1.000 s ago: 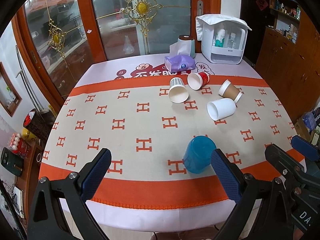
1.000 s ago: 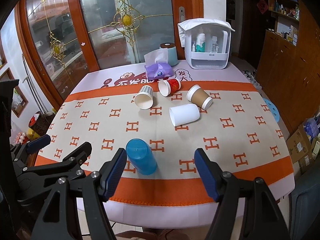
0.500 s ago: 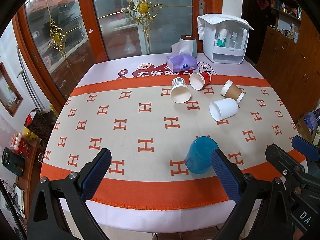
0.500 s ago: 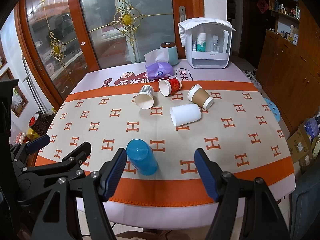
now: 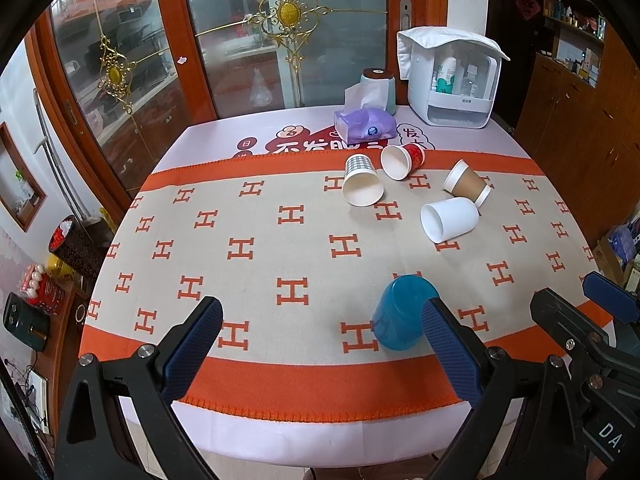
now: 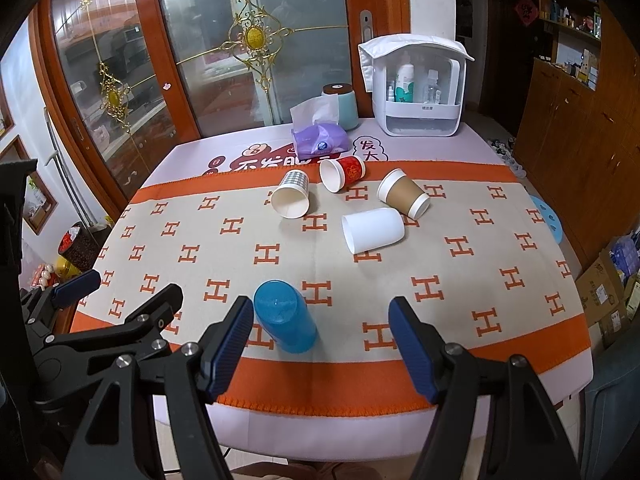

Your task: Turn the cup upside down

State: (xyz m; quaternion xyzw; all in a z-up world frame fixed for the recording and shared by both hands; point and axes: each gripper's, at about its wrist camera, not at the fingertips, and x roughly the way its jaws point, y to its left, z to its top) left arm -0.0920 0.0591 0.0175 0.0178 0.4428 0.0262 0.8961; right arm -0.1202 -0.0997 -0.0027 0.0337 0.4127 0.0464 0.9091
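— Where is the blue cup [image 6: 285, 322]?

— Near the front edge of the table [image 6: 500, 380], standing mouth down on the patterned cloth [image 6: 460, 248], its base up; part of it sits on the orange border; in the left wrist view it [image 5: 404, 312] shows just behind the inner finger of the left gripper [image 5: 320, 344].

— And the jaws?

— The left gripper is spread wide with nothing between its fingers; the right gripper [image 6: 320, 344] is likewise wide apart and holds nothing; the blue cup stands just past its left fingertip, whether touching I cannot tell; both grippers hang over the front edge of the table.

— What else lies on the cloth?

— Four paper cups on their sides further back; a checked cup [image 6: 292, 196] with its mouth toward the cameras; a red cup [image 6: 344, 172] just beside it; a brown cup [image 6: 404, 192] to the right; a white cup [image 6: 372, 229] in front of the brown one, very close to it.

— Behind them?

— A purple tissue pack [image 6: 320, 140] with a tissue sticking up; a pale green canister [image 6: 342, 106] right behind it; a white box [image 6: 416, 88] holding bottles at the far edge; glass doors [image 6: 248, 52] with gold ornaments stand beyond the table.
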